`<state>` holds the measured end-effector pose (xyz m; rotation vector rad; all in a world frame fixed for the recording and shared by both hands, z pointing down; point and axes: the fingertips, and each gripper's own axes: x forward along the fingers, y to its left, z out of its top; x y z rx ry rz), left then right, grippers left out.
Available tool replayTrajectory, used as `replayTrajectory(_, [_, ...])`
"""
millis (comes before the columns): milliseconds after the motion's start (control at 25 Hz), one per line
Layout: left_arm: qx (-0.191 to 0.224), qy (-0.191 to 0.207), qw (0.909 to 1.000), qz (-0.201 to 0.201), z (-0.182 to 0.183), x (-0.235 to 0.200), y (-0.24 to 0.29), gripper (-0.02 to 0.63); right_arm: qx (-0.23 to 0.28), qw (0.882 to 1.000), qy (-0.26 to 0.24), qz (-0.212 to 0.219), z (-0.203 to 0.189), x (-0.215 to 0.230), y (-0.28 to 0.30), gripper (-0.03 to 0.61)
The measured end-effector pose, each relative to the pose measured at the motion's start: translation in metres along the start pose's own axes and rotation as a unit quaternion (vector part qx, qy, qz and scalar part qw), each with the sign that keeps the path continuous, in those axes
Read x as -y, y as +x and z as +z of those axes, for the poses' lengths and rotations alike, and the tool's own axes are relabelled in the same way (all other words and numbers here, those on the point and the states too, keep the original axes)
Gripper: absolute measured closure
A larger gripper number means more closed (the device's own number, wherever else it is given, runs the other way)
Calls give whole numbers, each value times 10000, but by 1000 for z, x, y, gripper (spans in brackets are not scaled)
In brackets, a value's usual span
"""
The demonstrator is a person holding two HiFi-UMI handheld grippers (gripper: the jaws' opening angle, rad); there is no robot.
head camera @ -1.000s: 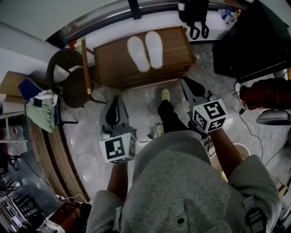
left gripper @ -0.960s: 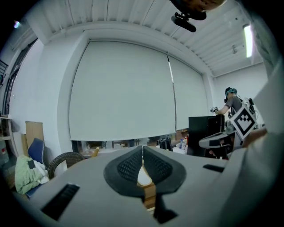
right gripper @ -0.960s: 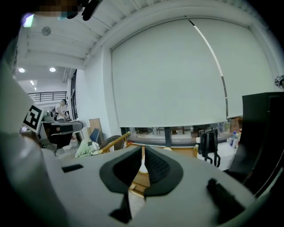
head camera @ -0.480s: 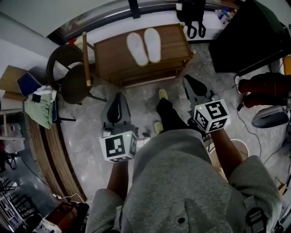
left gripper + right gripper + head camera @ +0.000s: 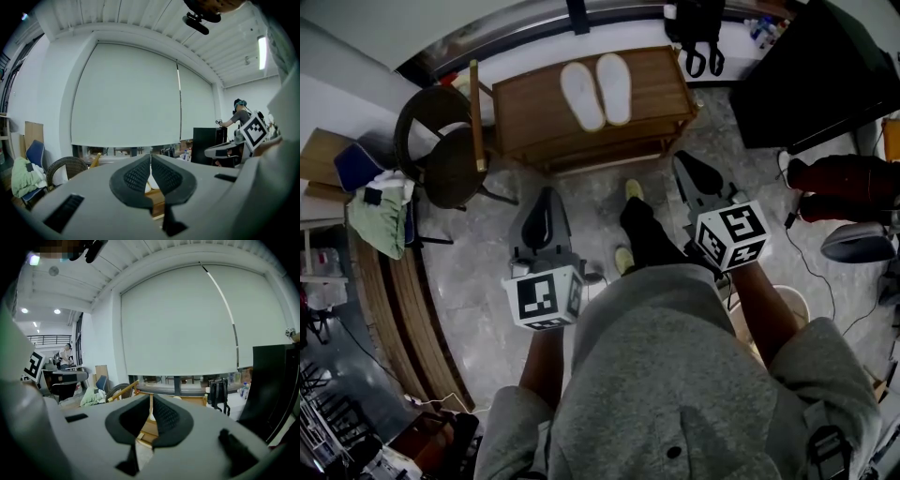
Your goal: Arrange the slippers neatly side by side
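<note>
Two white slippers (image 5: 596, 92) lie side by side, soles up, on top of a low wooden table (image 5: 656, 80) at the top of the head view. My left gripper (image 5: 547, 198) hovers over the floor in front of the table, shut with nothing in it. My right gripper (image 5: 685, 165) is near the table's right front corner, also shut and holding nothing. In the left gripper view the slippers (image 5: 149, 186) show as a pale sliver behind the closed left gripper (image 5: 150, 165). The right gripper view has the right gripper (image 5: 151, 405) shut, with the table (image 5: 149, 427) beyond it.
A round wicker chair (image 5: 441, 155) stands left of the table, with a green cloth (image 5: 380, 221) on a seat further left. A black cabinet (image 5: 816, 75) is at the right, a black bag (image 5: 698, 28) behind the table. The person's feet (image 5: 634, 225) stand between the grippers.
Both grippers have drawn slightly back from the table toward the person. The slippers have not moved.
</note>
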<state>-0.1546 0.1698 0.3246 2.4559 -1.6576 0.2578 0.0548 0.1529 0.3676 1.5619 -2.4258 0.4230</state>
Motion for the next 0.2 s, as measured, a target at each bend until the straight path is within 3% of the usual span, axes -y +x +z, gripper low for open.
replayTrajectory(200, [4, -73, 9999, -106, -3, 8, -2, 592, -6, 10000, -18, 27, -2, -2, -3, 543])
